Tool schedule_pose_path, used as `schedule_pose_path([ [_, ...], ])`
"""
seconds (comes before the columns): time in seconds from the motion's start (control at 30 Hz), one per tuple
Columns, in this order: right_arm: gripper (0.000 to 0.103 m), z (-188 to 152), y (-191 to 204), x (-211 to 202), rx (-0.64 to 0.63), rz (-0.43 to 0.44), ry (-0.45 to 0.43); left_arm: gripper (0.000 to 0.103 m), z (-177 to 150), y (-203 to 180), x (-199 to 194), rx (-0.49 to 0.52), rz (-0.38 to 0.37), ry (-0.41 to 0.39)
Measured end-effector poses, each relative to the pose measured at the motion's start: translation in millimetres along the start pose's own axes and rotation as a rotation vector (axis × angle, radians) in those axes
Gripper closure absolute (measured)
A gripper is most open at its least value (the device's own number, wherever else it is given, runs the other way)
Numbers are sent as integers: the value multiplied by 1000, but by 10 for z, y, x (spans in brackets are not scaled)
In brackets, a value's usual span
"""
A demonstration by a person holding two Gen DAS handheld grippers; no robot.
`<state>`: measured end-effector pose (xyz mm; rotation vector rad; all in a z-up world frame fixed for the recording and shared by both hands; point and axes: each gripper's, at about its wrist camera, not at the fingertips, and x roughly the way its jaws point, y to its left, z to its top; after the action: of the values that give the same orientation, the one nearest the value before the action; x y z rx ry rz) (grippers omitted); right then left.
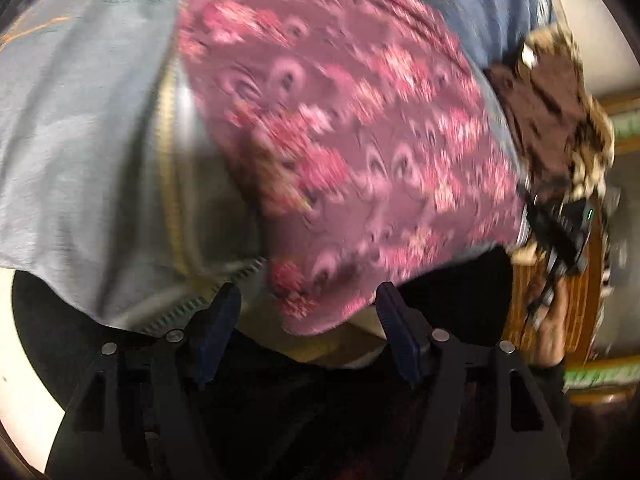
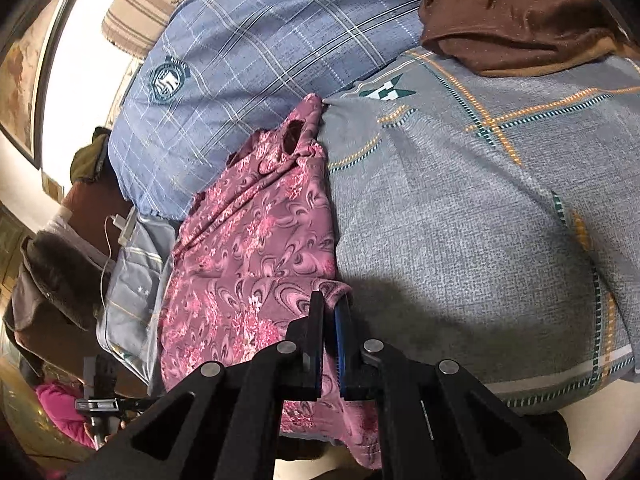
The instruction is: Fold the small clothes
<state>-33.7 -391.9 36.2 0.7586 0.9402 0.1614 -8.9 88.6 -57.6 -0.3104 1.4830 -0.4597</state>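
A pink floral garment (image 1: 352,128) lies spread on the grey bedsheet (image 1: 80,120); the left wrist view is motion-blurred. My left gripper (image 1: 308,316) is open, its jaws apart, with the garment's near edge hanging between the fingertips but not pinched. In the right wrist view the same garment (image 2: 248,240) lies along the sheet (image 2: 460,220), partly creased. My right gripper (image 2: 330,308) is shut on the garment's corner edge, with the cloth between the pads.
A blue checked pillow (image 2: 256,56) lies beyond the garment. A brown cloth (image 2: 508,12) sits at the far right, and it also shows in the left wrist view (image 1: 552,112). A charger and cable (image 2: 124,228) lie at the bed's left side.
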Motion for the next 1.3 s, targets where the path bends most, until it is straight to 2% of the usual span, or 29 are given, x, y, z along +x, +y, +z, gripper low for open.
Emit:
schedule_pose_path([
  [0.13, 98, 5, -24, 19, 12, 9, 4, 33, -58, 3, 197, -16, -18, 81],
  [0.23, 97, 5, -38, 33, 17, 10, 10, 33, -38, -11, 281, -27, 3, 85],
  [0.33, 97, 7, -29, 48, 16, 10, 15, 34, 13, 4, 379, -87, -47, 76],
  [0.37, 96, 6, -22, 44, 14, 13, 17, 43, 19, 25, 385, -96, -53, 69],
  [0.4, 96, 9, -14, 37, 10, 14, 19, 73, 32, 39, 378, -109, -58, 55],
  [0.43, 95, 9, -3, 29, 3, 12, 21, 82, 41, 47, 365, -115, -74, 50],
  [0.5, 94, 3, 20, 21, -11, 10, 34, 88, 50, 49, 315, -124, -86, 32],
  [0.6, 93, -22, 33, 41, -29, 1, 75, 90, 29, -24, 212, -84, -46, -11],
  [0.77, 93, -123, 56, 119, -61, -18, 152, 90, 41, -111, 14, -65, -62, -69],
  [0.8, 98, -141, 69, 127, -73, -33, 156, 90, 38, -126, -39, -64, -68, -78],
  [0.93, 99, -243, 313, -28, -175, -22, 118, 90, -6, -183, -214, -49, -83, -122],
  [1.03, 99, -264, 390, -158, -173, 40, 103, 90, -21, -176, -392, -27, -82, -167],
  [1.07, 99, -272, 398, -155, -187, 26, 103, 90, -5, -173, -408, -21, -70, -176],
  [1.2, 93, -366, 327, 59, -188, -42, 178, 90, 97, -165, -217, -47, -73, -128],
  [1.27, 90, -452, 276, 199, -166, -44, 246, 90, 84, -146, -143, -42, -69, -107],
  [1.3, 85, -484, 267, 233, -162, -44, 263, 89, 72, -142, -119, -32, -60, -102],
])
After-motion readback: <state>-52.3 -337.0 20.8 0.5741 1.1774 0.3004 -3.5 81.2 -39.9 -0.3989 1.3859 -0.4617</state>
